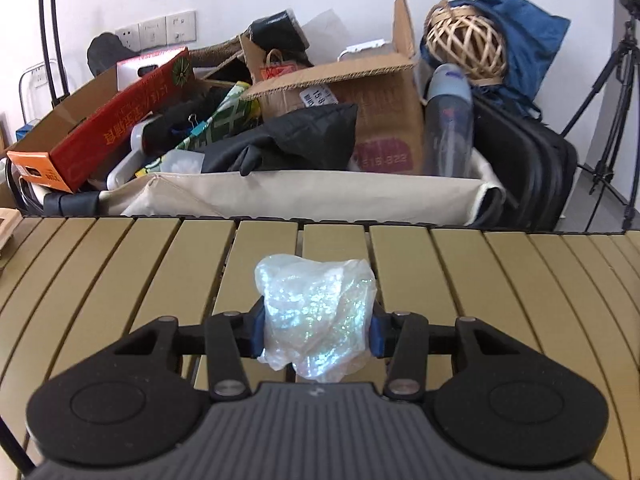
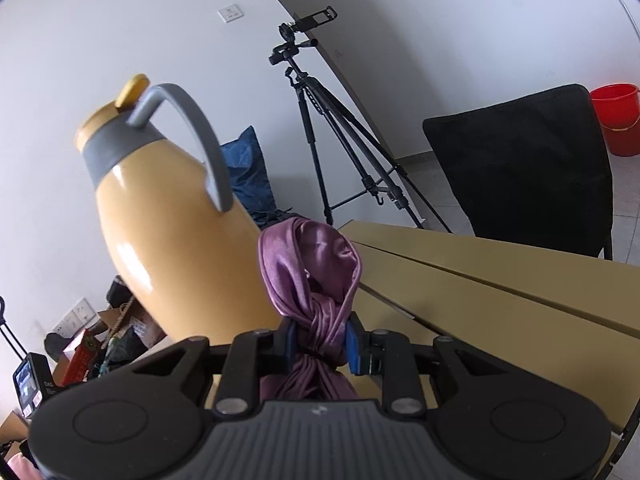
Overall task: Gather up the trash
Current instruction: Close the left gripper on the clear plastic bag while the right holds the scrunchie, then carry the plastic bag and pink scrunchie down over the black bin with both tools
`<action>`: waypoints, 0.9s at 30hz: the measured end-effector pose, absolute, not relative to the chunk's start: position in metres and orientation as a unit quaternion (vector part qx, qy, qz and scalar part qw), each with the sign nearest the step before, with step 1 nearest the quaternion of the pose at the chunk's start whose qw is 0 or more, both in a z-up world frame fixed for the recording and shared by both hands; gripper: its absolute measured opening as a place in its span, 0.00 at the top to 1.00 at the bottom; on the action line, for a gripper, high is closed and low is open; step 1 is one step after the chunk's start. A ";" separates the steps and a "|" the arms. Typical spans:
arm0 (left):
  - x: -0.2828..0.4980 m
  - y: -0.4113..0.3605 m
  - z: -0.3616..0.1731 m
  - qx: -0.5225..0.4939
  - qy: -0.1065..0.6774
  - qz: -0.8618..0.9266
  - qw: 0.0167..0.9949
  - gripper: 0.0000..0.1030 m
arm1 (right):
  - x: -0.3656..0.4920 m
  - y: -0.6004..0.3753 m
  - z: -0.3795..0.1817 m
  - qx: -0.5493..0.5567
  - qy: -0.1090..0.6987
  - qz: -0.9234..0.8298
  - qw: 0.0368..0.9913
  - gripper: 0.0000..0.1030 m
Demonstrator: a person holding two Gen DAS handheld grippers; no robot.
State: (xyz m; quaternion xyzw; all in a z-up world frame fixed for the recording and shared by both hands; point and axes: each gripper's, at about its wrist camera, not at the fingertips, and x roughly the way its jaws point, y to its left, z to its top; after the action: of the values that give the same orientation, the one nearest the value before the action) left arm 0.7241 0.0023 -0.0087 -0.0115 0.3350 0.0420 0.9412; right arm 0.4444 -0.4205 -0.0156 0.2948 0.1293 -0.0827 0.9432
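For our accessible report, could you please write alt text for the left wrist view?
The left gripper is shut on a crumpled, shiny clear plastic bag over a slatted tan table. Beyond the table's far edge stands a cream fabric bin piled with cardboard boxes, a black cloth, a red carton and a woven rattan ball.

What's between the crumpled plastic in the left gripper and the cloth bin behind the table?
Only bare table slats, seen in the left wrist view, from the plastic wad to the bin.
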 end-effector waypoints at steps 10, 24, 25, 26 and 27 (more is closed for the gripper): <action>0.639 0.005 0.032 -0.008 0.317 0.022 0.948 0.55 | 0.418 -0.371 0.012 0.273 0.131 -0.032 0.953 0.77; 0.494 0.025 0.073 -0.045 0.292 -0.001 0.955 0.55 | 0.340 -0.311 0.046 0.247 0.156 0.034 0.956 0.77; 0.485 0.026 0.075 -0.044 0.289 -0.001 0.956 0.55 | 0.334 -0.308 0.048 0.245 0.157 0.038 0.956 0.77; 0.475 0.027 0.079 -0.044 0.285 -0.001 0.958 0.55 | 0.328 -0.305 0.050 0.243 0.157 0.042 0.956 0.77; 0.465 0.027 0.081 -0.044 0.282 -0.003 0.958 0.55 | 0.322 -0.301 0.052 0.241 0.157 0.047 0.957 0.77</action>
State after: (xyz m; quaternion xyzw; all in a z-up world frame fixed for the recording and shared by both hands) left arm 0.4653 0.0275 0.0813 -0.0443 0.2820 -0.0026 0.9584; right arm 0.3220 -0.3015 0.0520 0.2412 0.1572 0.0469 0.9565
